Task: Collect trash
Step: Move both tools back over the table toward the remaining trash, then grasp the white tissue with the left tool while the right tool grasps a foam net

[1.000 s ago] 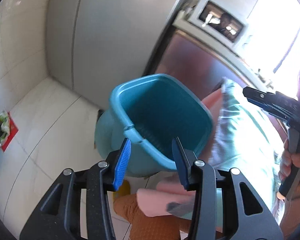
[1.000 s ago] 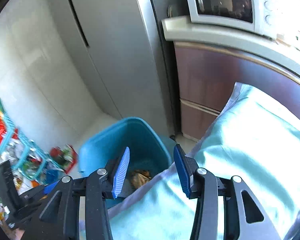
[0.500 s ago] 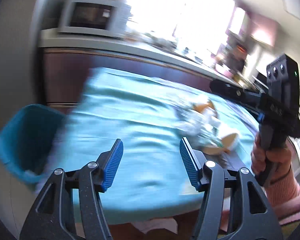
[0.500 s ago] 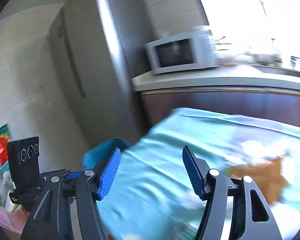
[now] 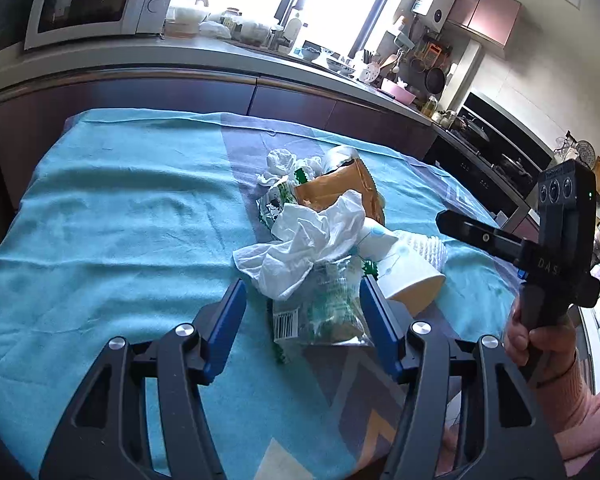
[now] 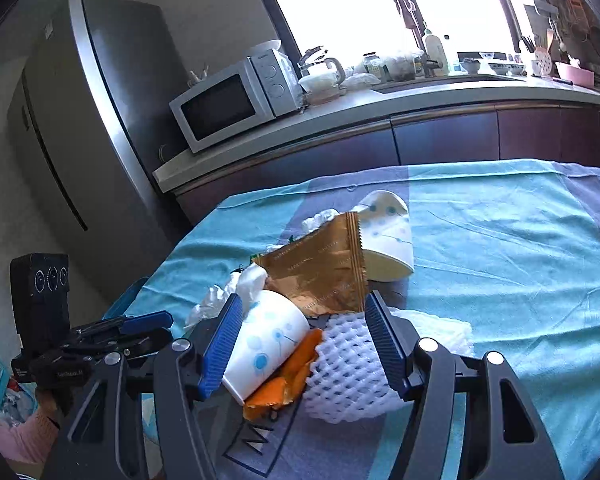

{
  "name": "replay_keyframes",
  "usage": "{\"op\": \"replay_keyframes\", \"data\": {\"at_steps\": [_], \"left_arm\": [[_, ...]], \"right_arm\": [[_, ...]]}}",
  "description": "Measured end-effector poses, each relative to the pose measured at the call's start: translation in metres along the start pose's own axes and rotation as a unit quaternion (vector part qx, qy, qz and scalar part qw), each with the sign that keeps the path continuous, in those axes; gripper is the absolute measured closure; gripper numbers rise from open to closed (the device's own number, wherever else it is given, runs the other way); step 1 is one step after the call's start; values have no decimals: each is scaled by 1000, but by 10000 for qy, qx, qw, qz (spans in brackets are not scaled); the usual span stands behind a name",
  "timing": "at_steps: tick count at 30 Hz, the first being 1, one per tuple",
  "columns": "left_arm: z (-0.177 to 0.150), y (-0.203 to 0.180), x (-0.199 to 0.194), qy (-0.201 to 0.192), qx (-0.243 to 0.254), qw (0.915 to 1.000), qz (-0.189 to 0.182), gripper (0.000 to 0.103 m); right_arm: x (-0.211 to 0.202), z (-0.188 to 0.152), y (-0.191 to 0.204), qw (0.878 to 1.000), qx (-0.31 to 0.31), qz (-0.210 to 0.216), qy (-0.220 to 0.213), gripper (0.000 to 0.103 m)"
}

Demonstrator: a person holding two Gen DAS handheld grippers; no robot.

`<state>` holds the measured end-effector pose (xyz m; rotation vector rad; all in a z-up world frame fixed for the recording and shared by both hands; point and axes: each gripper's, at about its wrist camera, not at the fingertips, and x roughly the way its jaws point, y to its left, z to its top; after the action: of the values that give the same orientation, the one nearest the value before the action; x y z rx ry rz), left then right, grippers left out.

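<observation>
The trash pile sits mid-table on my teal tablecloth: crumpled tissue, gold wrapper, 2 paper cups, foam netting. My left gripper and right gripper hover over it, jaws spread, grasping nothing. A microwave stands on the counter behind.

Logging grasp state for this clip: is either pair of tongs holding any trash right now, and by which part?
Nothing is held: left tongs and right tongs both stand open over the trash.
</observation>
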<state>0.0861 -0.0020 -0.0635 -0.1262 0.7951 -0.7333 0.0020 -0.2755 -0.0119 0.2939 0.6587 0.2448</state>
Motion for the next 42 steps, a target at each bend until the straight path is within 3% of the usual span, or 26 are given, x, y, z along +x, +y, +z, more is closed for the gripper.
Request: {"op": "replay_keyframes", "data": {"at_steps": [7, 11, 15, 17, 19, 20, 22, 25, 27, 28, 30, 33, 35, 37, 38, 39, 42], "left_arm": [[19, 19, 39, 399, -451, 9980, -201, 49], [23, 31, 59, 640, -747, 9946, -329, 67], [23, 37, 71, 711, -871, 9929, -393, 84], [23, 37, 72, 673, -890, 9931, -371, 93], [24, 36, 69, 600, -862, 9938, -358, 95], [24, 35, 67, 554, -843, 9943, -349, 96], [24, 33, 58, 451, -804, 9953, -288, 96], [25, 31, 43, 254, -741, 9967, -206, 97], [26, 29, 32, 130, -684, 9974, -190, 97], [26, 29, 26, 73, -636, 9978, -141, 97], [25, 28, 16, -37, -583, 9983, -65, 97], [23, 31, -1, -168, -595, 9981, -23, 97], [21, 34, -11, -258, -593, 9979, 88, 97], [19, 38, -21, -314, -618, 9975, 139, 97], [17, 40, -25, -332, -643, 9972, 171, 97], [15, 42, -30, -349, -657, 9970, 228, 97], [10, 47, -44, -413, -682, 9962, 345, 97]], "right_arm": [[0, -17, -32, 9980, 274, -555, 113, 40], [9, -26, -45, 9967, 408, -565, 409, 38], [9, -30, -46, 9968, 354, -576, 437, 40], [10, -31, -46, 9961, 267, -704, 460, 53], [9, -33, -48, 9955, 259, -767, 491, 73], [8, -33, -50, 9953, 268, -787, 498, 77], [6, -33, -53, 9948, 292, -820, 519, 95], [1, -33, -57, 9953, 385, -748, 486, 100], [-7, -32, -62, 9950, 546, -778, 305, 95], [-10, -31, -65, 9943, 632, -819, 241, 73], [-11, -31, -68, 9931, 704, -912, 209, 41], [-2, -34, -70, 9934, 816, -679, 426, 41], [5, -36, -65, 9935, 726, -709, 517, 50], [7, -37, -62, 9939, 714, -664, 525, 78], [6, -36, -63, 9939, 735, -647, 501, 79], [4, -35, -62, 9942, 732, -641, 467, 89], [-9, -28, -58, 9955, 631, -634, 313, 94]]}}
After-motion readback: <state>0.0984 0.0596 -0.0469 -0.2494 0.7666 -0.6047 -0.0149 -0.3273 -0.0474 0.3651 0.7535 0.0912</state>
